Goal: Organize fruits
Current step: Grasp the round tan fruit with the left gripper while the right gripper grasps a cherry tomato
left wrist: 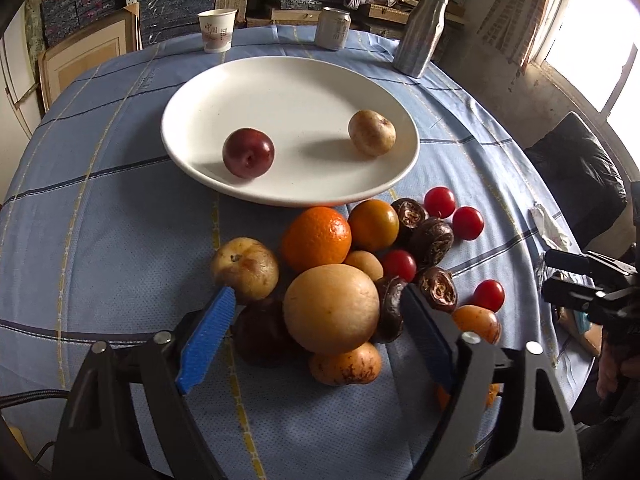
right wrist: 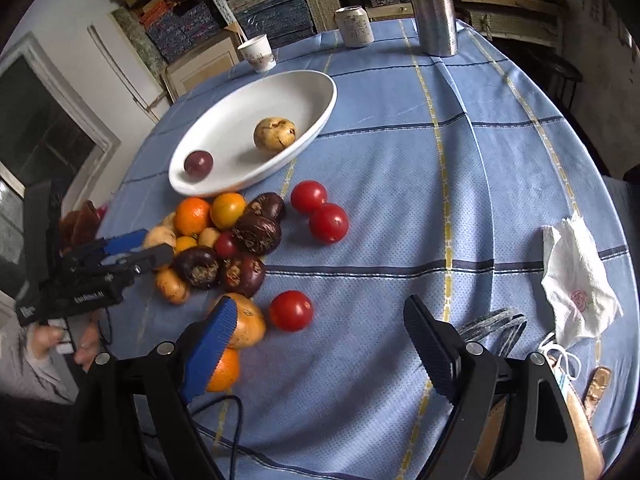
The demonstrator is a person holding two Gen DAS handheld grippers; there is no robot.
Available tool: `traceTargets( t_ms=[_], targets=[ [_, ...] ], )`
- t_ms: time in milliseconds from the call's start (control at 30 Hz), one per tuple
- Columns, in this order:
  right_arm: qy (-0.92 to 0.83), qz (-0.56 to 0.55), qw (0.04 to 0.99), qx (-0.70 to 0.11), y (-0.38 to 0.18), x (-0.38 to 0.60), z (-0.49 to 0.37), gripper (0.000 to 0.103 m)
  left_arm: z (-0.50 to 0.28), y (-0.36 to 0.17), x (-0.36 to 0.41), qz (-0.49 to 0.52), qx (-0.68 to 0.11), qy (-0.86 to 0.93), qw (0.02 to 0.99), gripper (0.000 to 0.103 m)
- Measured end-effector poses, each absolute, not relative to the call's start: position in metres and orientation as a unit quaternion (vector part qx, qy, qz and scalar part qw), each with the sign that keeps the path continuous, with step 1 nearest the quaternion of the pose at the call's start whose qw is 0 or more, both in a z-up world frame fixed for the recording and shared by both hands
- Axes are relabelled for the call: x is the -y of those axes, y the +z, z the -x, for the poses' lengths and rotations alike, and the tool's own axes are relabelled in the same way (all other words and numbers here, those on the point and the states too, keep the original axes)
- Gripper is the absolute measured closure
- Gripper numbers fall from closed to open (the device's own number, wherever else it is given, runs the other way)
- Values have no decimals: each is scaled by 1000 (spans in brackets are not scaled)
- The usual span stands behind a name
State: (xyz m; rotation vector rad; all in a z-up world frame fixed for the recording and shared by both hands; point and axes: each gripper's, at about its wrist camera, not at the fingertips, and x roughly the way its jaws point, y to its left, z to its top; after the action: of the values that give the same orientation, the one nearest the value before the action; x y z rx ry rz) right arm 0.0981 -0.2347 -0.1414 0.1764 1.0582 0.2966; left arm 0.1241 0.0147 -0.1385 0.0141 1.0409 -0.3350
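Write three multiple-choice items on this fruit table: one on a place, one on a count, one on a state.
1. Where is the dark red plum?
A. on the white plate
B. beside the paper cup
C. in the fruit pile

2. How many fruits lie on the plate?
A. one
B. two
C. four

3. How do the right gripper jaws stand?
A. clamped on a tomato
B. shut, empty
C. open, holding nothing

Key: 1 A, it rests on the plate; 2 B, the plum and a yellowish pear; 3 C, only cloth between the jaws.

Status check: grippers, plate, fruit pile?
Left gripper open over the pile, empty. Right gripper open, empty. Plate holds plum and pear. Nothing blocking.
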Motion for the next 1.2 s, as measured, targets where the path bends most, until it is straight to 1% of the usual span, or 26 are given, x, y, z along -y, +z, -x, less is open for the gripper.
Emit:
traceTargets(
  t_ms=[133,200,267,367,400,667,867,900,933,967,1000,1067,1200],
  targets=[
    [145,-77,842,-515,-151,233,-100,17,-124,-138,-14,2,-491,-175,853,28],
    [145,-80,840,-517,-152,233,-101,17,-124,-138,-14,10,-489,-185,852,32],
    [147,-82,839,-517,-153,233,-102,17,-124,-138,-14,16,-489,-191,851,37],
    [152,-82,838,-517,-154,232,-103,17,-124,-140,-13,10,-487,-197,850,49],
    [154,-82,837,-518,-155,232,-104,17,-123,-141,-12,4,-487,-198,851,50],
    [156,-85,834,-522,-161,232,-108,17,-120,-140,-9,-11,-484,-196,853,50],
    [164,-55,834,-524,-168,221,-109,18,-119,-141,-10,-11,-482,-193,855,50],
    [168,-47,835,-522,-169,217,-110,19,-120,-140,-10,-11,-482,-192,855,50],
    [175,-41,835,-521,-170,214,-110,26,-120,-140,-10,-11,-482,-192,855,50],
    [182,-34,833,-521,-170,210,-111,37,-120,-141,-10,-11,-482,-191,855,50],
    [186,-28,833,-521,-170,206,-112,40,-120,-141,-10,-12,-482,-191,855,50],
    [189,-26,832,-521,-170,203,-114,44,-120,-141,-9,-13,-482,-190,855,49],
    [198,-41,825,-527,-176,204,-120,48,-120,-141,-10,-13,-482,-189,855,49]
  ],
)
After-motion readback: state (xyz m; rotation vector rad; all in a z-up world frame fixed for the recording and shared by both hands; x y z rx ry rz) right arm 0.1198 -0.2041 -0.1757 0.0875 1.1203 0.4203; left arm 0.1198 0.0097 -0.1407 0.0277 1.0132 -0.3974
